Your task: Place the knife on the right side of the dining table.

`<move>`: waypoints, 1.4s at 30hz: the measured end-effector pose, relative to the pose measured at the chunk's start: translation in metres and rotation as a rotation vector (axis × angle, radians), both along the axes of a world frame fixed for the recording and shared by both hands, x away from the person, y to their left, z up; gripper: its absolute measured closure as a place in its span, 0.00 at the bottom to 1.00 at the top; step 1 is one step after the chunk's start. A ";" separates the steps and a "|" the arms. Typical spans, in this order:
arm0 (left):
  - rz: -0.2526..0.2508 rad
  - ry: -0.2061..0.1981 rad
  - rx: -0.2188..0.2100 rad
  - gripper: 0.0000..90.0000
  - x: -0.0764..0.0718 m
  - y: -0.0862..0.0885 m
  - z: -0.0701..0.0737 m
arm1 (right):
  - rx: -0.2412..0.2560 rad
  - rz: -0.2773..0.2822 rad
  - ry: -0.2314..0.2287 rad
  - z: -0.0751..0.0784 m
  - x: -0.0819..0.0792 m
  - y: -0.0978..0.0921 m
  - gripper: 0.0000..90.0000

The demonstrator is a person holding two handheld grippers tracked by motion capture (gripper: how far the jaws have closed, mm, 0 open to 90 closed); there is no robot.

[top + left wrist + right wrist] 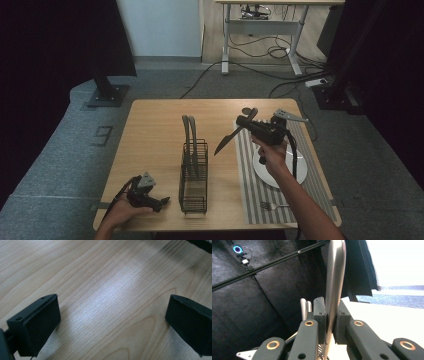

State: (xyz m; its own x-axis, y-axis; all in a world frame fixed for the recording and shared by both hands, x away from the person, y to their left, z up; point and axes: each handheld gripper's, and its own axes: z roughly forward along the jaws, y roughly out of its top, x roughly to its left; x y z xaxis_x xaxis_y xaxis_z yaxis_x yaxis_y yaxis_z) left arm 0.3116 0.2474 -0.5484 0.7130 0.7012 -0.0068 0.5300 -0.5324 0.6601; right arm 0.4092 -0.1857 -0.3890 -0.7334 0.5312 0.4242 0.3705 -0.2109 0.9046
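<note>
Knife (228,139) is what I have clamped in my right gripper (248,121), raised above the tabletop (150,130) between the wire rack and the striped placemat, blade angling down to the left. In the right gripper view its fingers (320,315) are pressed tight on the knife's flat metal (334,285). Going by size: the tabletop is light wood; the placemat (250,185) covers its right part, carrying a white plate (300,172) and a fork (272,205) near the front edge. The black wire rack (193,175) stands mid-table with two utensils (189,131) upright in it. My left gripper (162,202) rests on the tabletop beside the rack, fingers (37,322) spread wide apart with nothing between them.
</note>
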 end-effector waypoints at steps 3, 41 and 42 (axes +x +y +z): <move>0.001 0.000 -0.001 0.00 0.000 0.000 0.000 | -0.017 -0.014 0.010 -0.008 0.004 0.000 0.92; 0.002 -0.001 0.000 0.00 0.000 0.000 0.000 | -0.076 -0.165 0.096 -0.056 0.046 -0.009 0.92; 0.002 -0.001 0.000 0.00 0.000 0.000 0.000 | -0.070 -0.171 0.098 -0.056 0.047 -0.010 0.92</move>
